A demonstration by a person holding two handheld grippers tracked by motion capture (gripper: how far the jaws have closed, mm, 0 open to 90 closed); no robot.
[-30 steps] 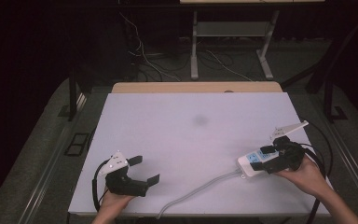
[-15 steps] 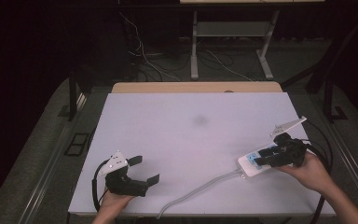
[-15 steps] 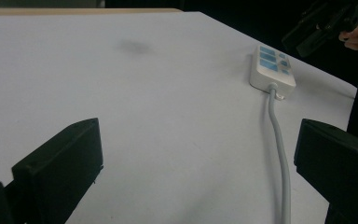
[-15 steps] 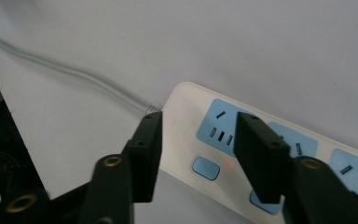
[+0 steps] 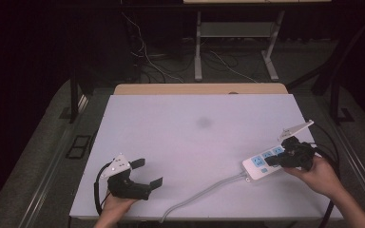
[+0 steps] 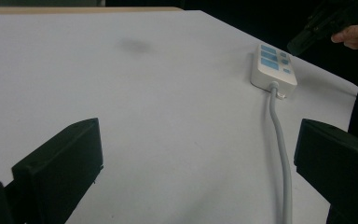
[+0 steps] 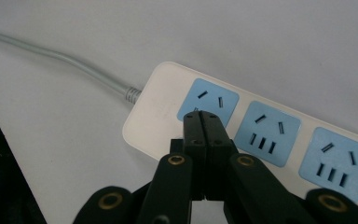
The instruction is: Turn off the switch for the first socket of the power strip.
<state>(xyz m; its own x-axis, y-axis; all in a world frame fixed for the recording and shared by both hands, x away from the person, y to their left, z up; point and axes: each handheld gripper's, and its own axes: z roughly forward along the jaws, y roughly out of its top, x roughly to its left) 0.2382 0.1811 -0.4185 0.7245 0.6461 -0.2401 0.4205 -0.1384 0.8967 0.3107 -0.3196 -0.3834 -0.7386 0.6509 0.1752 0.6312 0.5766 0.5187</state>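
A broad, matte white tabletop (image 5: pixel 195 142) is carrying everything, its surface smooth apart from one faint grey smudge (image 5: pixel 203 123) near the middle. Lying toward the right edge is the power strip (image 5: pixel 262 163), a flat rounded-corner bar of glossy white plastic with pale blue square socket faces set in a row; a smooth grey round cable (image 5: pixel 204 194) is trailing from its near end, curving across the tabletop to the front edge. The left gripper (image 5: pixel 147 173), black hard plastic with a grey three-cornered plate on top, is sitting at the front left corner in the person's hand, well apart from the strip; its two blocky, flat-faced jaws are standing wide open with nothing between them. The right gripper (image 5: pixel 272 161), held in the person's right hand, is hovering over the strip's cable end. In the right gripper view its jaws are pressed together, gripping nothing, and their tip is pointing at the lower edge of the blue socket face (image 7: pixel 208 105) nearest the cable; whether it is touching cannot be told
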